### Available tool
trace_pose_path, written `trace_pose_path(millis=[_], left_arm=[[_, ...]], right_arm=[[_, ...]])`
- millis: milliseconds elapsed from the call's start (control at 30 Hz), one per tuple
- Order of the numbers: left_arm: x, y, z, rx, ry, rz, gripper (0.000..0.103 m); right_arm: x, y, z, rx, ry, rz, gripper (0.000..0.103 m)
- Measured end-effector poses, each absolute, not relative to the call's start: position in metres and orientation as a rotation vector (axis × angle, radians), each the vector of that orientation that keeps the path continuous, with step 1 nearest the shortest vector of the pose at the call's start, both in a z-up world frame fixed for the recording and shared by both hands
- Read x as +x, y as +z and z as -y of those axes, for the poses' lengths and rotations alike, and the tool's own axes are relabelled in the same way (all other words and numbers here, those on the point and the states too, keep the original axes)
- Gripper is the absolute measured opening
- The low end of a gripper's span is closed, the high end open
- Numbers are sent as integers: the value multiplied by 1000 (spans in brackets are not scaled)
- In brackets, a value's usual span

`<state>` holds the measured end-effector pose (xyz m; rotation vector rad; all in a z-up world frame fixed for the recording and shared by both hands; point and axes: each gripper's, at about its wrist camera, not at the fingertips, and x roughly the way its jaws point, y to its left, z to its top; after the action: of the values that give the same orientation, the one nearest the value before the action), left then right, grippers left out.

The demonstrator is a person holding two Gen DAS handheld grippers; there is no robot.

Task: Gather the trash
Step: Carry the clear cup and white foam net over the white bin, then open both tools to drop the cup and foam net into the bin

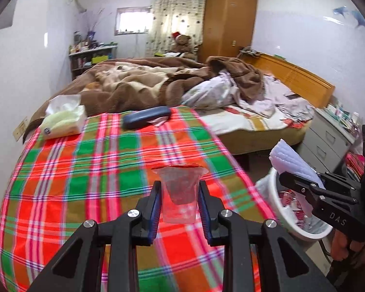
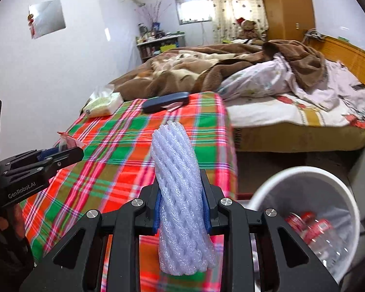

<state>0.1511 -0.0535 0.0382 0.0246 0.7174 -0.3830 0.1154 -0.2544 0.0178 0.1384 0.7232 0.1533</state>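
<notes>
Both grippers loaded, bin not yet reached.
L gripper [image 1: 180,194] clamps clear cup [image 1: 179,192] over plaid cloth [image 1: 85,170]; R gripper [image 2: 181,194] clamps foam net [image 2: 180,189] beside bin [image 2: 267,185] (bottles inside). Risk: squashy foam slips, or cup crushes under grip.

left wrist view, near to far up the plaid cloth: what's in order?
left gripper shut on the clear plastic cup → bare plaid cloth → dark blue case → brown blanket → teddy bear.
</notes>
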Motion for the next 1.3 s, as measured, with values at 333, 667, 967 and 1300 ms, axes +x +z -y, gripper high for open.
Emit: trace_pose_path(millis=[333,667,967,1300], left_arm=[[124,41,120,70,-502,-715,29],[109,28,197,114,-641,-747,29],[105,-2,260,148,-727,-823,29],[111,-21,283,188,-693,-860,33]], right_arm=[[87,15,299,179,45,-700,27],[59,1,352,218,-133,-742,27],[52,-20,387,255,-225,-804,27],[56,-41,406,281,-237,-855,28]])
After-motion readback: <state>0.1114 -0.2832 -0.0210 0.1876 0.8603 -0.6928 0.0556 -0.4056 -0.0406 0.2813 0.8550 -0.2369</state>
